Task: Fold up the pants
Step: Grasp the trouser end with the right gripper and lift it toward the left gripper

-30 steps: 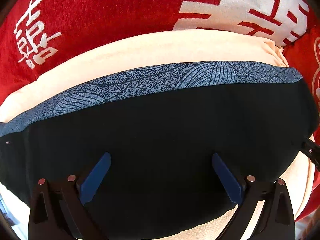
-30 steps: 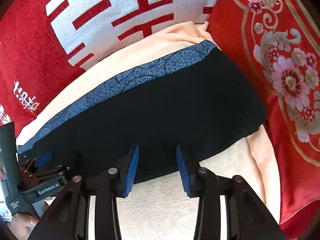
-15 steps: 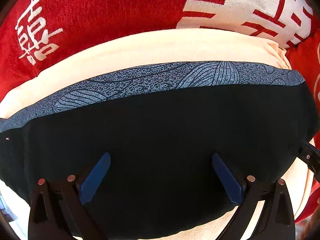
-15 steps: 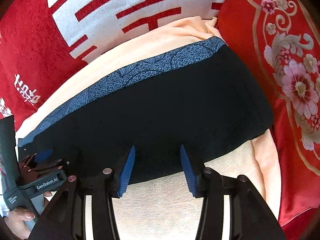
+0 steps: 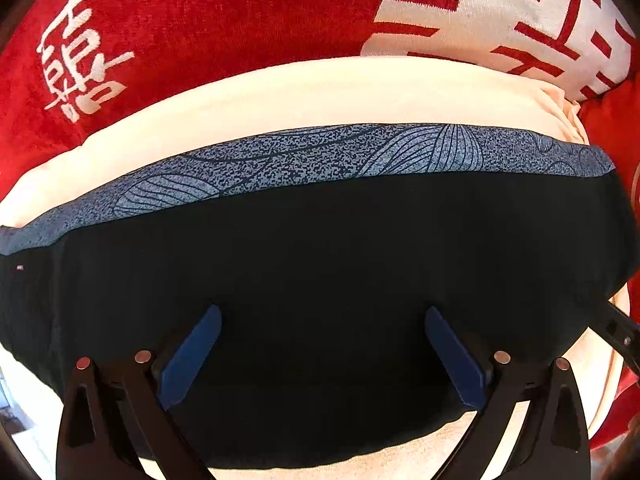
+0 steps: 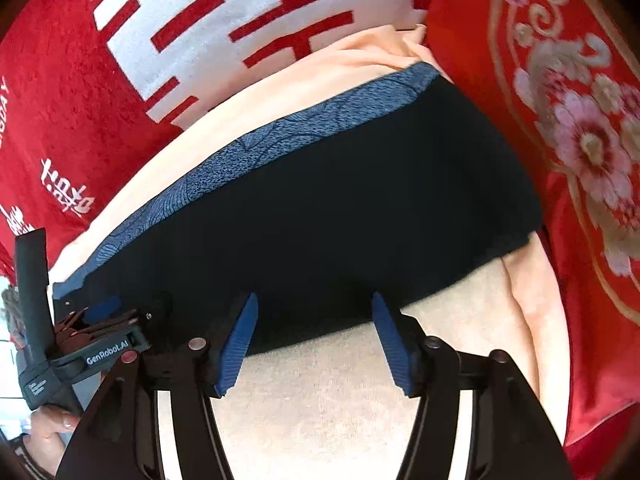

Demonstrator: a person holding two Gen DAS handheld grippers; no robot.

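The black pants (image 5: 320, 280) lie folded flat on a cream towel (image 5: 280, 96), with a blue leaf-patterned waistband (image 5: 320, 160) along the far edge. My left gripper (image 5: 320, 354) is wide open and empty, low over the pants' near part. In the right wrist view the pants (image 6: 340, 208) run from lower left to upper right. My right gripper (image 6: 314, 340) is open and empty at their near edge. The left gripper (image 6: 100, 320) shows at the far left, over the pants' left end.
A red and white blanket (image 5: 200, 20) with large characters lies beyond the towel. A red cushion with pink flowers (image 6: 580, 140) borders the pants on the right. Bare cream towel (image 6: 340, 400) lies below the right gripper.
The right gripper's fingers have spread wider and it has drawn slightly nearer the pants' near edge. The left gripper has stayed almost still and open.
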